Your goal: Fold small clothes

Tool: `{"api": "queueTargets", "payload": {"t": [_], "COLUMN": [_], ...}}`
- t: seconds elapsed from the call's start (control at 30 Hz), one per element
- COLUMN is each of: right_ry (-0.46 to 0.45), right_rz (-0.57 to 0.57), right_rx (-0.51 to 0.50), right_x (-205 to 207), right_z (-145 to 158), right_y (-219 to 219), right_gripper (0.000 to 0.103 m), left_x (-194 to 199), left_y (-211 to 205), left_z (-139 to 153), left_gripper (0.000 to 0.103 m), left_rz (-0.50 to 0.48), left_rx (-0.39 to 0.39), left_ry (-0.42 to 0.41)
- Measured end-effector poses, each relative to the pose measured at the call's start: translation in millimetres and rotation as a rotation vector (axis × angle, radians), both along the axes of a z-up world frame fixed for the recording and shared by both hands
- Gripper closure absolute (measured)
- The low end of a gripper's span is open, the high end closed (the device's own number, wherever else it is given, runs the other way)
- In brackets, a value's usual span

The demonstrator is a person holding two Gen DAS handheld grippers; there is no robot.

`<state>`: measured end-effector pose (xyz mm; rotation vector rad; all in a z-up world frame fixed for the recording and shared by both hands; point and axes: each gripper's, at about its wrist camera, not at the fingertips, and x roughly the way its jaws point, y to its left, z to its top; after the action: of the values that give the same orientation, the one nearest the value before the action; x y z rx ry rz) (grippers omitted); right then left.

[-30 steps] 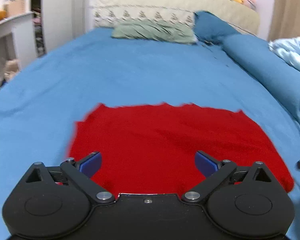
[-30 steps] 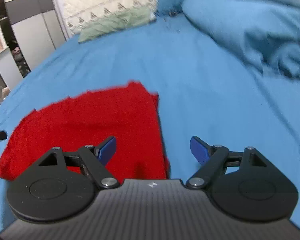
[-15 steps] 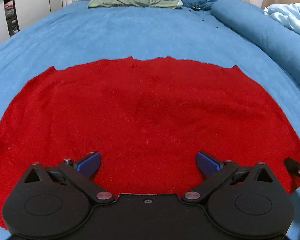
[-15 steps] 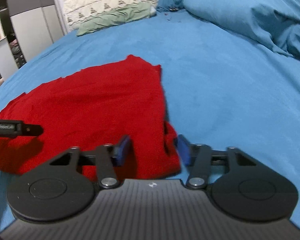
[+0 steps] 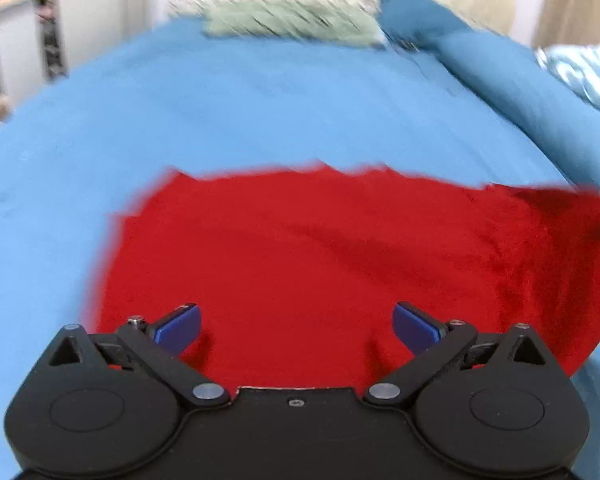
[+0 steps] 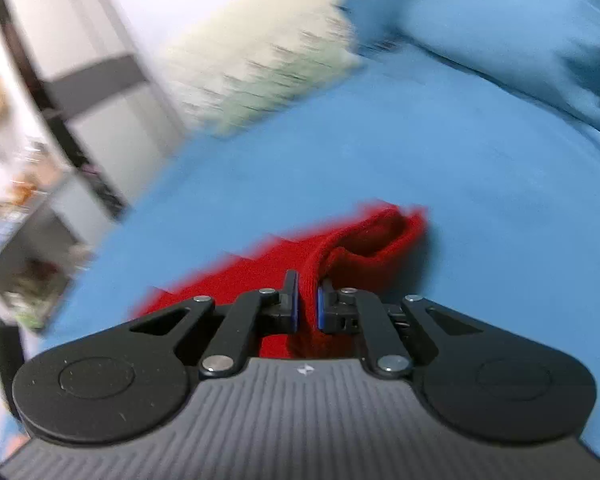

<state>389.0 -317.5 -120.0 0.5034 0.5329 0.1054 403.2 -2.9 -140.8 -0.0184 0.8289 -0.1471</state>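
While both views are smeared by motion blur, the main shapes stay readable; a red knitted garment [image 5: 320, 264] lies spread on a blue bedsheet [image 5: 220, 112], filling the lower middle of the left wrist view; its far edge runs ragged across the sheet and its right side rises in a lifted fold toward the frame edge. Over the near part of the cloth hovers the left gripper [image 5: 297, 326], its jaws spread wide with nothing between them; its blue fingertips [image 5: 178, 326] sit above the red fabric, and whether they touch it cannot be told. From the right wrist view, the right gripper [image 6: 308, 307] has its jaws drawn narrow, pinching a ridge of the red garment [image 6: 364, 248] between the blue pads [image 6: 321, 309]; beyond the pinch, the cloth bunches into a rolled fold that lies on the bedsheet [image 6: 440, 152]. At the head of the bed rest a pale green pillow [image 5: 292, 20] and a dark blue pillow [image 5: 412, 12]; a rolled blue duvet [image 5: 532, 92] lies along the right side.
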Motion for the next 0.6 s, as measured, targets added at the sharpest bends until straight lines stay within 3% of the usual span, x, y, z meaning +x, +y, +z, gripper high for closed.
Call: {"api": "queueTargets", "payload": {"t": [0.1,0.2,0.33,0.43,0.5,0.57,0.6], "right_ry": [-0.086,-0.104,0.070,0.225,0.250,0.237,0.220], "right_rz": [0.194,0.464,0.763,0.822,0.830,0.827,0.826], "right_rx": [0.058,0.091,0.070,0.030,0.025,0.039,0.044], "right_x": [23.7,52.1,91.5,108.2,109.8,110.0,108.8], "right_z": [32.2,39.3,-8.7,-61.6,-76.2,-73.3,-67.5], "right_y": [47.5,115.9,210.4,249.0,253.3,247.2,241.6], "right_gripper": [0.079,0.079,0.080,0.080,0.078,0.070,0.053], "left_x": [-18.9,-39.1,-61.1,-73.4,-78.9,-84.7,-84.9], "left_y": [49.1,85.9,108.7,110.0,106.7,103.3,99.8], "left_z": [23.3,31.3,13.6,-6.3,-12.6,-14.3,-13.2], "left_gripper": [0.000,0.000,0.000,0.000,0.000,0.000,0.000], "left_rz": [0.061,0.110,0.138,0.143,0.130,0.102,0.086], "left_rx": [0.009,0.029,0.032,0.024,0.004,-0.021,-0.036], "left_ry": [-0.048,-0.055,-0.013,0.025,0.025,0.008,-0.007]}}
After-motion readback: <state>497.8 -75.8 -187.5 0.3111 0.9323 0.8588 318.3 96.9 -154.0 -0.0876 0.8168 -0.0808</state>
